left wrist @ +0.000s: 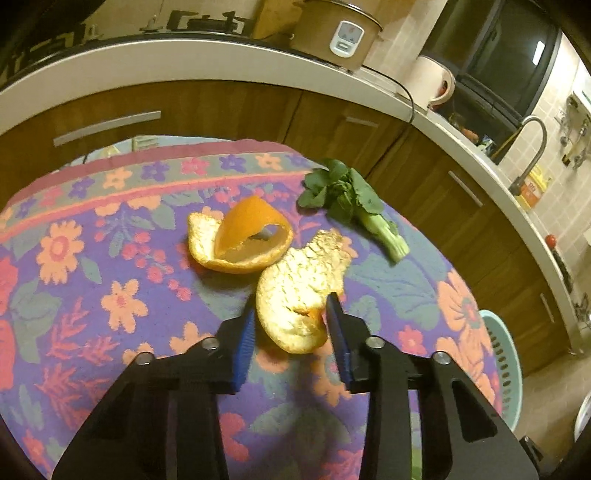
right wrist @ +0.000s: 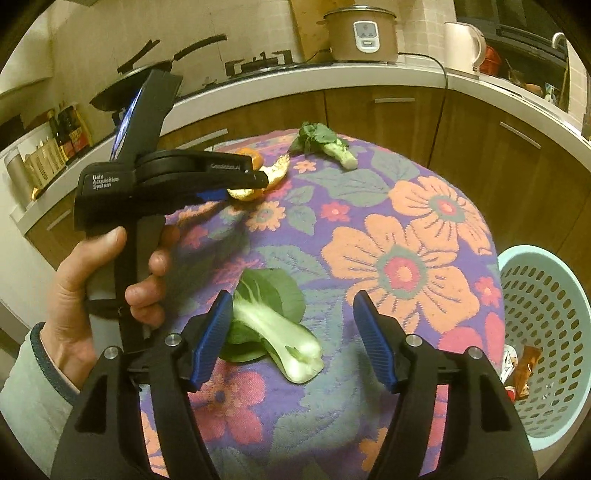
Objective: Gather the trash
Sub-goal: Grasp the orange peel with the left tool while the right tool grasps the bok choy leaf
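Two orange peels lie on the floral tablecloth (left wrist: 92, 240). My left gripper (left wrist: 291, 314) has its jaws around the near peel (left wrist: 299, 291), pith side up, both pads touching its edges. The far curled peel (left wrist: 240, 240) lies just beyond. A leafy green stalk (left wrist: 354, 203) lies farther right. My right gripper (right wrist: 291, 314) is open over a bok choy piece (right wrist: 273, 325), which lies by the left pad. The left gripper (right wrist: 225, 192) and the peels (right wrist: 258, 181) show in the right wrist view, with the far stalk (right wrist: 325, 144).
A teal perforated basket (right wrist: 546, 325) with some wrappers stands on the floor right of the table; it also shows in the left wrist view (left wrist: 506, 369). A kitchen counter (left wrist: 221, 62) with a rice cooker (right wrist: 362, 33), kettle and sink runs behind.
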